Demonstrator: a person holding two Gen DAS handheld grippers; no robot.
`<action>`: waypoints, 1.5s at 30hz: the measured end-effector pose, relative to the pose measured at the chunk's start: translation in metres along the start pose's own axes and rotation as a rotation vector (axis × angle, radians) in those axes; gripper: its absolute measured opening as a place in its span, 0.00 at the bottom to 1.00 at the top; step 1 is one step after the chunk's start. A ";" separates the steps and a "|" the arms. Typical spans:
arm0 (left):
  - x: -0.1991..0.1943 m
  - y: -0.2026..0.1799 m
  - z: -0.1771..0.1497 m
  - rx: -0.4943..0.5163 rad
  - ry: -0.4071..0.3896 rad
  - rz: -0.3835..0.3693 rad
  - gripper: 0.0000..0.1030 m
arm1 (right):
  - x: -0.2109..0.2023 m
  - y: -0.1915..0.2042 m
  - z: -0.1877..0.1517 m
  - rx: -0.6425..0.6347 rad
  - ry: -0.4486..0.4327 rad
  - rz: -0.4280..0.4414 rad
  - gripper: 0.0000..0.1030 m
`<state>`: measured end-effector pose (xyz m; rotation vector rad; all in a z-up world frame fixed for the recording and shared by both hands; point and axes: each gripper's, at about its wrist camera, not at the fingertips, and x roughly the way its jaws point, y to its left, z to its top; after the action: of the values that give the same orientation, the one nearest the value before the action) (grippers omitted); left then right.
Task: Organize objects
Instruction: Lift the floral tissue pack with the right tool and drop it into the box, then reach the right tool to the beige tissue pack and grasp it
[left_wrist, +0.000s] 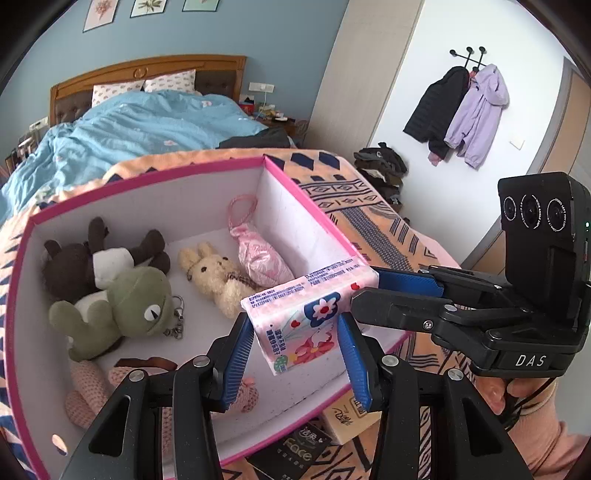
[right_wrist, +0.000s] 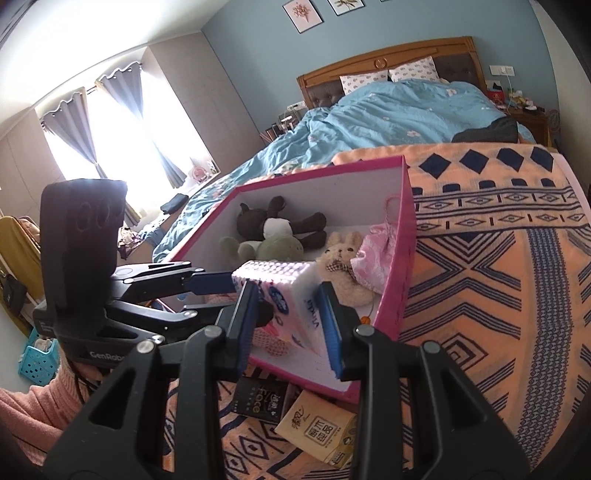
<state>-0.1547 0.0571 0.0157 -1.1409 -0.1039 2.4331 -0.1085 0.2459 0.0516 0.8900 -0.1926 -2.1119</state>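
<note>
Tissue pack, a soft pink plastic-wrapped brick, hangs above the near edge of the pink-rimmed box, gripped from two sides. Its wrapper carries a blue flower-shaped badge with a white bloom and red centre, a white cartoon figure, red flowers, small red hearts, and blocks of blue print on the upper face. In the right wrist view the pack shows a dotted, quilted-looking end and a white side with blue lettering.

The left gripper has its blue ribbed pads narrowed onto the pack's short end, one pad on each side of it. The right gripper clamps the other end the same way, its pads pressed against the wrapper. Each gripper appears in the other's view, reaching in from the side.

Inside the box, which has white walls, lie a dark brown plush bear in a white shirt, a green frog plush with a metal keychain, a cream bunny, a pink fabric pouch with a loop, and a pink knitted toy near the front corner. The box sits on an orange patterned blanket spread over the bed. Just in front of the box lie a black packet and a tan packet.
</note>
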 end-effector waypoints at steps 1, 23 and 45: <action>0.002 0.000 0.000 -0.001 0.006 0.001 0.46 | 0.002 -0.001 0.000 0.004 0.006 -0.006 0.35; -0.010 0.002 -0.015 0.015 -0.075 0.114 0.70 | -0.014 0.003 -0.009 -0.027 -0.045 -0.100 0.45; -0.038 -0.030 -0.114 0.149 -0.087 0.056 0.89 | -0.018 -0.020 -0.098 0.074 0.109 -0.074 0.58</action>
<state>-0.0368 0.0543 -0.0243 -0.9854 0.0817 2.4932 -0.0495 0.2884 -0.0198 1.0681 -0.1852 -2.1286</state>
